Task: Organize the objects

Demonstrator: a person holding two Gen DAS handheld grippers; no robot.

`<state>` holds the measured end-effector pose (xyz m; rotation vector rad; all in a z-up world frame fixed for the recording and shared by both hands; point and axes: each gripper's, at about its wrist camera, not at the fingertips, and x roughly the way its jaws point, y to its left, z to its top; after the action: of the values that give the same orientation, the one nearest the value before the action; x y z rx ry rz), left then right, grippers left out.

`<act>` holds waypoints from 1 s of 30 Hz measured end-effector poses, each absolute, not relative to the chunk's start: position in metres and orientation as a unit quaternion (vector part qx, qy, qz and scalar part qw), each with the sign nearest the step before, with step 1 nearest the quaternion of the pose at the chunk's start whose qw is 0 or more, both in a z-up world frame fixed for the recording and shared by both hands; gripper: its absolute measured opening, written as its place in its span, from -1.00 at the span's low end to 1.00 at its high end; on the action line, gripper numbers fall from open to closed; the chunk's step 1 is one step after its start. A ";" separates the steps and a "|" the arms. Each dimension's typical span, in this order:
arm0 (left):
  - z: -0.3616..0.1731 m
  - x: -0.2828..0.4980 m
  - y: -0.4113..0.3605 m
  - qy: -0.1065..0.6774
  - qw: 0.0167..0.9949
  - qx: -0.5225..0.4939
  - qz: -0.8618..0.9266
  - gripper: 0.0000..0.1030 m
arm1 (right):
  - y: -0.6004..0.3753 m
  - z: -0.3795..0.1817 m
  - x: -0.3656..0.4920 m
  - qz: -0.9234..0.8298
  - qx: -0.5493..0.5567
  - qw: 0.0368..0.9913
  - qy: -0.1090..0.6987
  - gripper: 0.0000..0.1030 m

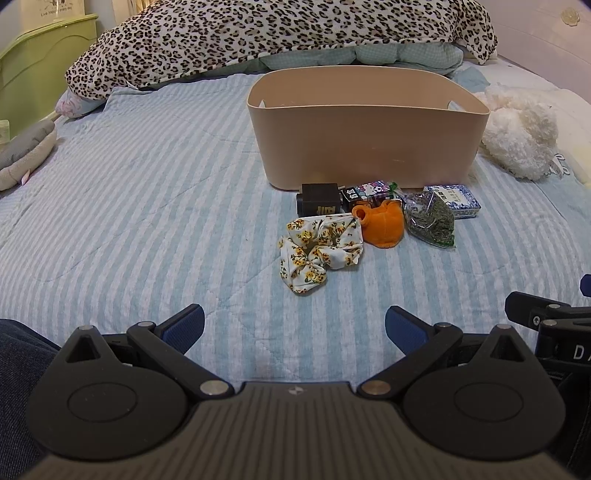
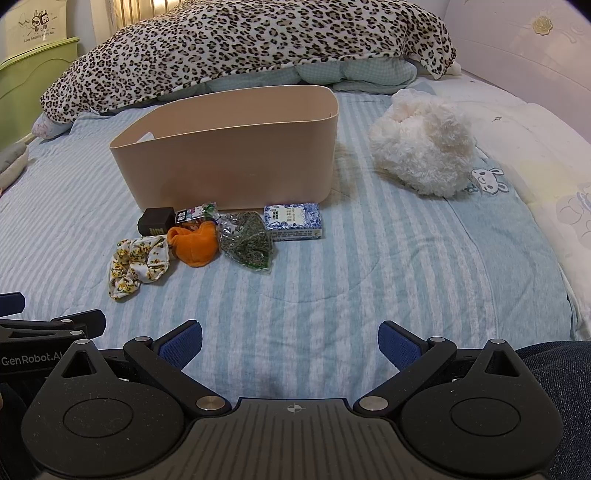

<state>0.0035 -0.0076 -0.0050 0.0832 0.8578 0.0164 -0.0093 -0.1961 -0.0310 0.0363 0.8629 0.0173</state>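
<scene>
A beige plastic bin [image 1: 369, 147] [image 2: 229, 155] stands on the striped bed. In front of it lie a floral scrunchie [image 1: 319, 251] [image 2: 138, 262], an orange plush [image 1: 380, 225] [image 2: 194, 243], a black box [image 1: 319, 199] [image 2: 157, 220], a small cartoon-print box [image 1: 367, 192] [image 2: 194, 214], a clear bag of dried leaves [image 1: 430, 218] [image 2: 247, 242] and a blue-white box [image 1: 460, 199] [image 2: 293, 221]. My left gripper [image 1: 294, 326] is open and empty, well short of the scrunchie. My right gripper [image 2: 290, 339] is open and empty, near the bed's front.
A leopard-print blanket [image 1: 266, 33] [image 2: 236, 44] is heaped behind the bin. A white fluffy plush [image 1: 521, 129] [image 2: 424, 147] lies to the bin's right. A green bed frame [image 1: 33, 62] stands at the left. A grey-white item [image 1: 26, 151] lies at the left edge.
</scene>
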 end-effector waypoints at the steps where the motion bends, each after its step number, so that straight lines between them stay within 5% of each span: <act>1: -0.005 0.004 -0.008 0.416 0.908 0.040 0.008 1.00 | -0.196 -0.031 -0.009 0.008 0.018 0.908 0.418 1.00; 30: -0.012 0.037 0.006 0.427 0.904 0.034 0.011 1.00 | -0.193 -0.032 0.022 0.000 0.002 0.907 0.420 0.99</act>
<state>0.0374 0.0057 -0.0118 0.0698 0.8823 0.0222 0.0223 -0.1933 -0.0320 0.0041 0.8677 0.0000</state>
